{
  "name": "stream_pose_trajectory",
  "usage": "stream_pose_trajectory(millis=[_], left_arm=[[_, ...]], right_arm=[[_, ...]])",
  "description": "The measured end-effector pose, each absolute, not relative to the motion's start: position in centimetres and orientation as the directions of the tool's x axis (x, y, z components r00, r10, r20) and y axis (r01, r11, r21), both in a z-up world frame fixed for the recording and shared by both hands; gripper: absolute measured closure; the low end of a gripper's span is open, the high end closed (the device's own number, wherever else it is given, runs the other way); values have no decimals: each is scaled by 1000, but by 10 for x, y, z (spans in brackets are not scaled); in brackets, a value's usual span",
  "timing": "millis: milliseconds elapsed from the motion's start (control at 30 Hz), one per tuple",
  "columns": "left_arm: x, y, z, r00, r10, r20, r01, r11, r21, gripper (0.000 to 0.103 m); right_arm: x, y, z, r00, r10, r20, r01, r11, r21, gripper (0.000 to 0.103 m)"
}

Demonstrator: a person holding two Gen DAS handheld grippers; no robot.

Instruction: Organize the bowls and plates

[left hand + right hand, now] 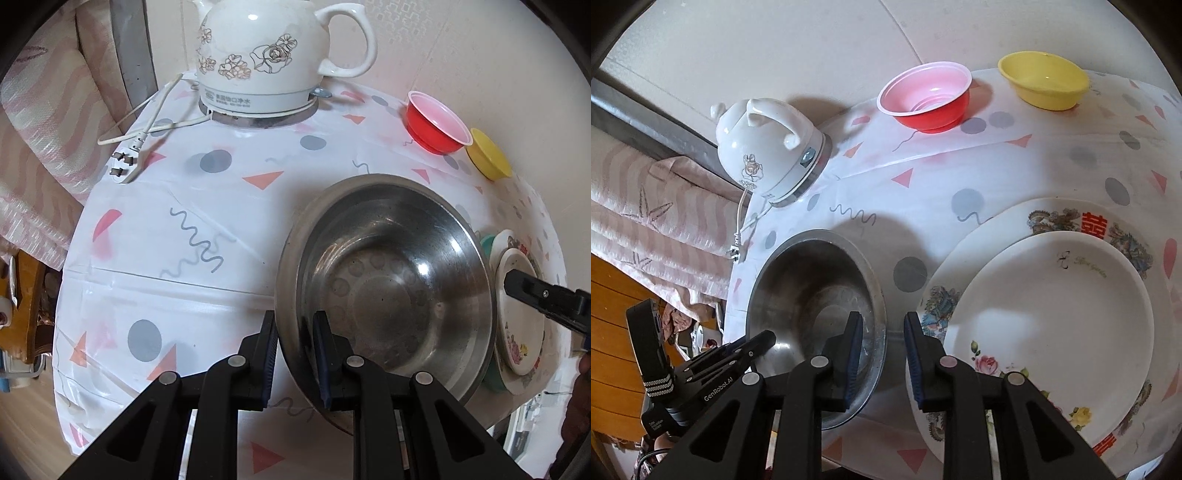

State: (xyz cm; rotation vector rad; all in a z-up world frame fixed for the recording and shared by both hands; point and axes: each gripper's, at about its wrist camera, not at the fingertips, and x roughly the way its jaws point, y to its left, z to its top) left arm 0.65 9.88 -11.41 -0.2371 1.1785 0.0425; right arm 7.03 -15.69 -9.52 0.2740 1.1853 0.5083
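A steel bowl (388, 280) rests on the patterned tablecloth (184, 221). My left gripper (293, 358) is open with its jaws astride the bowl's near-left rim, one finger outside and one inside. The bowl also shows in the right wrist view (812, 291). My right gripper (881, 354) is open, its jaws astride the bowl's right rim, beside a stack of a plain white plate (1052, 314) on a flowered plate (1056, 218). A red bowl (927, 96) and a yellow bowl (1043, 79) stand at the far edge.
A white ceramic kettle (266, 55) on its base stands at the back, its cord and plug (129, 162) lying on the cloth. A pink striped cushion (646, 229) and wood floor (613, 314) lie left of the table. A wall runs behind.
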Motion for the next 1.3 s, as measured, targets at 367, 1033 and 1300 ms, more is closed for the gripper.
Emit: stream_pose_trajectory(millis=[367, 1033, 1300], left_arm=[[9, 110, -100, 408, -98, -908, -198, 961, -193, 83], [46, 74, -67, 465, -76, -882, -139, 978, -158, 54], [76, 29, -60, 464, -87, -882, -69, 989, -134, 42]], right_arm=[[73, -162, -88, 301, 529, -793, -231, 848, 478, 79], [93, -224, -72, 418, 500, -758, -118, 858, 501, 79], [128, -278, -67, 497, 416, -761, -14, 881, 472, 79]])
